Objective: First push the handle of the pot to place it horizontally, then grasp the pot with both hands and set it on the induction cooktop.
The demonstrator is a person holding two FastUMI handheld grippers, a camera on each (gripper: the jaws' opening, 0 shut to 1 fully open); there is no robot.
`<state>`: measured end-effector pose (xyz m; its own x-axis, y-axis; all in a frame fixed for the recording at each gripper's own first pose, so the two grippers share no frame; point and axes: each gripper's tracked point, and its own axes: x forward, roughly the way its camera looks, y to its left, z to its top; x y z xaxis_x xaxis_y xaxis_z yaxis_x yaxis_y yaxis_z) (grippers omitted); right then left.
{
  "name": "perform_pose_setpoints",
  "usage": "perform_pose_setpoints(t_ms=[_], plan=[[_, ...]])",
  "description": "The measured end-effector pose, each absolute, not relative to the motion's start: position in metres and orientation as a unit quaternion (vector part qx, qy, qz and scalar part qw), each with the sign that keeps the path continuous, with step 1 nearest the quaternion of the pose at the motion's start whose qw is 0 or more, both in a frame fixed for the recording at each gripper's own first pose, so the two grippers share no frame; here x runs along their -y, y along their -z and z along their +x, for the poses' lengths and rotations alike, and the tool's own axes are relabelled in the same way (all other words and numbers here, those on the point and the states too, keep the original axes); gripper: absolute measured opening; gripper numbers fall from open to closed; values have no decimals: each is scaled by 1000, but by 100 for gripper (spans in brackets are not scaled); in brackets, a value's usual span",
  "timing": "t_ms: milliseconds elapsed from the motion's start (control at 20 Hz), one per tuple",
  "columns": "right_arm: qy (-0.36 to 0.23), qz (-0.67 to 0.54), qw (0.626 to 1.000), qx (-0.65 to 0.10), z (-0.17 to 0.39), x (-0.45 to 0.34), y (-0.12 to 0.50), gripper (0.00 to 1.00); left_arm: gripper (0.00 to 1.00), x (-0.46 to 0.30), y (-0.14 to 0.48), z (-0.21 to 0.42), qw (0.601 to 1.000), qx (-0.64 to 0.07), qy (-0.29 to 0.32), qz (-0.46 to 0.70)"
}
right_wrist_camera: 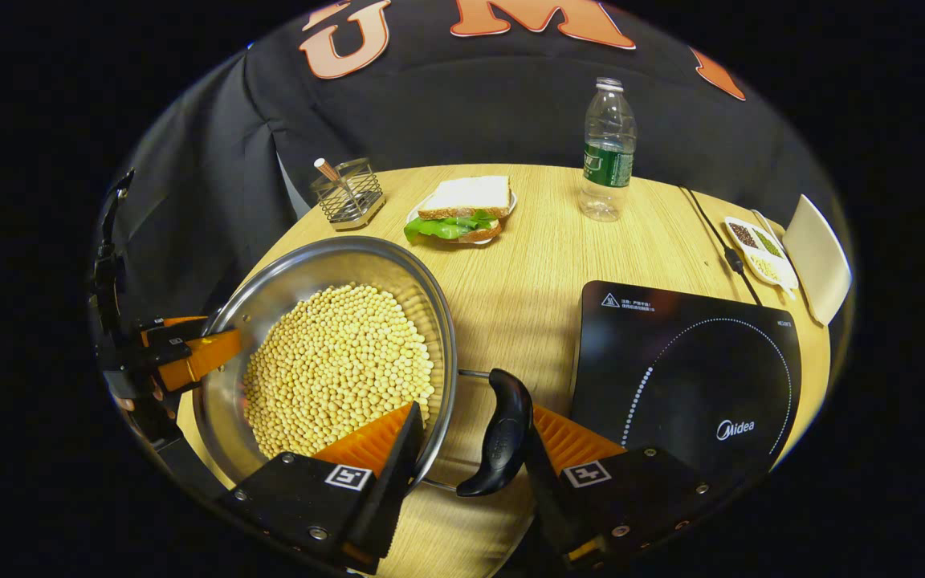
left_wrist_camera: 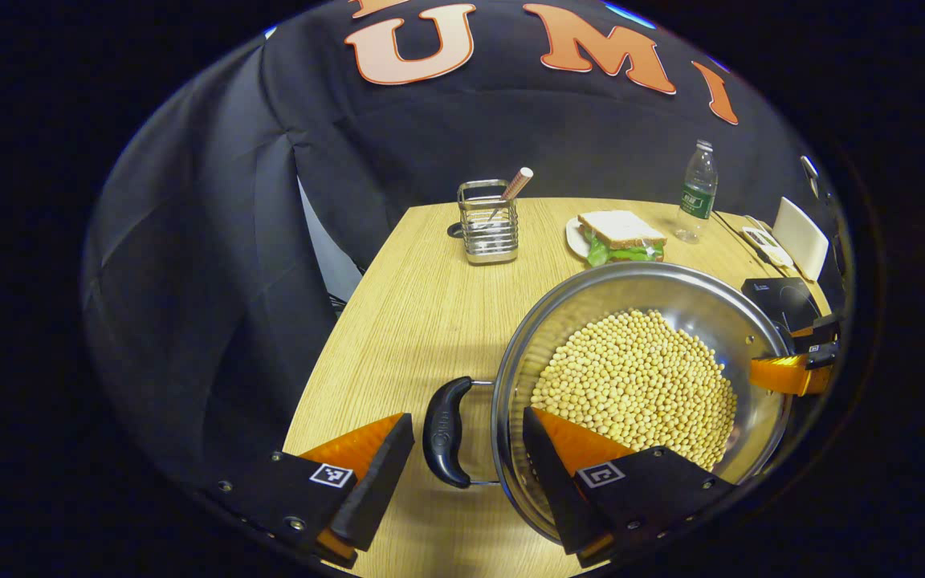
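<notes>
Left tool: fingers apart, straddling the pot's left handle and rim, 1 finger outside, 1 inside over the beans; contact unclear. Pot sits on the table near its front edge, just left of the cooktop, not on it. Right tool: fingers apart around the right handle and rim, 1 finger touching the handle. Along the back edge: rack, sandwich, bottle. Small dish at the right edge.
</notes>
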<state>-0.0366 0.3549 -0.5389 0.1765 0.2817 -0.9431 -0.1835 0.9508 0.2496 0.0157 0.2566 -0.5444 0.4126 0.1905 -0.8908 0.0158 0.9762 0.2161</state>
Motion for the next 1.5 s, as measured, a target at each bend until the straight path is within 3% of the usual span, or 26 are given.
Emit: perform_pose_setpoints(t_ms=[200,250,450,500,550,600,650,950,1500], plan=[[-146,45,755,-637,-42,-360,545,72,83,-254,558,14,832,-546,-50,84],[-142,57,750,-643,-45,-360,544,72,72,-255,562,12,829,-550,-54,84],[-144,56,750,-643,-42,-361,544,66,62,-256,554,16,839,-534,-69,77],[-145,55,752,-640,-42,-362,544,59,61,-257,551,17,842,-528,-77,76],[-145,54,751,-642,-43,-362,543,61,57,-256,551,16,841,-529,-84,71],[-144,53,750,-643,-44,-360,542,53,55,-255,551,14,842,-528,-90,67],[-146,49,750,-643,-45,-358,540,56,59,-254,550,13,843,-526,-98,59],[-147,47,764,-626,-46,-342,519,49,56,-255,540,13,850,-512,-104,67],[-122,70,805,-576,-39,-254,461,52,54,-258,515,28,881,-456,-70,101]])
